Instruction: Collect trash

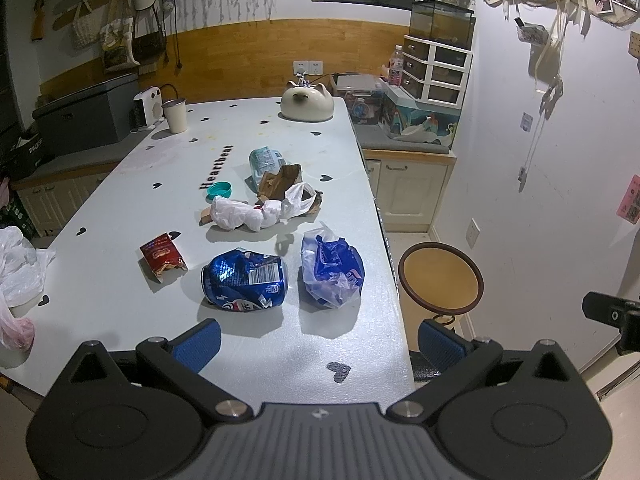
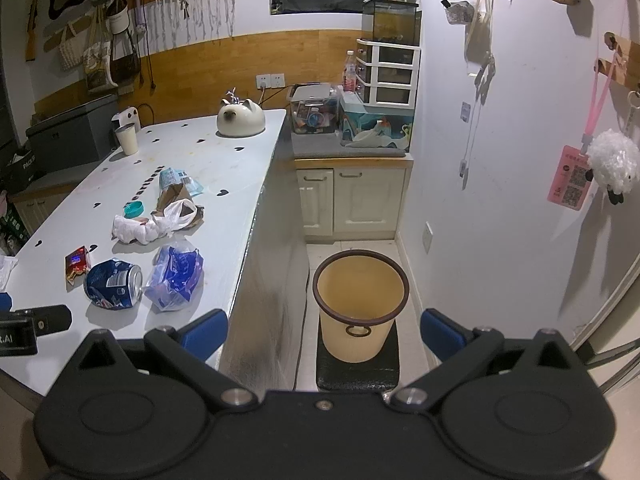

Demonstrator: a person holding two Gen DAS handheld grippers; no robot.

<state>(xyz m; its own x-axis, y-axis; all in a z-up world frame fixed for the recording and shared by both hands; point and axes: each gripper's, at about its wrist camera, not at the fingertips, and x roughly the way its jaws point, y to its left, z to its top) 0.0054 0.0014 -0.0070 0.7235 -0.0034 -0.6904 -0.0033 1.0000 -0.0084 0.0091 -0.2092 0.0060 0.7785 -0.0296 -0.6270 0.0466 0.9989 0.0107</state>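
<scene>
The left claw [image 1: 318, 338] was spread wide and held nothing, hanging over the near edge of the pale surface [image 1: 120, 184]. The right claw [image 2: 324, 332] was equally wide and empty, hovering off the surface's side, above the floor. Its blue pads [image 2: 204, 334] framed the yellow bin [image 2: 360, 304], which stood on a dark mat beside the surface and looked empty as far as its inside showed.

Nearest the left claw lay a crushed blue can [image 1: 245, 280] on its side, with a blue-printed plastic bag [image 1: 332, 272] just to the right of it and a small red snack wrapper [image 1: 163, 258] to the left. Further back sat a knotted white plastic bag [image 1: 256, 210] touching a piece of torn brown cardboard [image 1: 286, 182], a teal cap [image 1: 219, 191] just beside them, and a pale blue-green packet [image 1: 265, 160] behind the cardboard. At the far end stood a cat-shaped ceramic pot [image 1: 307, 102] and a metal cup [image 1: 175, 115], which did not look like trash.

Judging from this, the collecting had scarcely begun: every piece of litter was on the surface and none showed in the bin. All seven or so items remained to be picked up and dropped in. The can and the blue bag were the closest candidates for a first grasp.
</scene>
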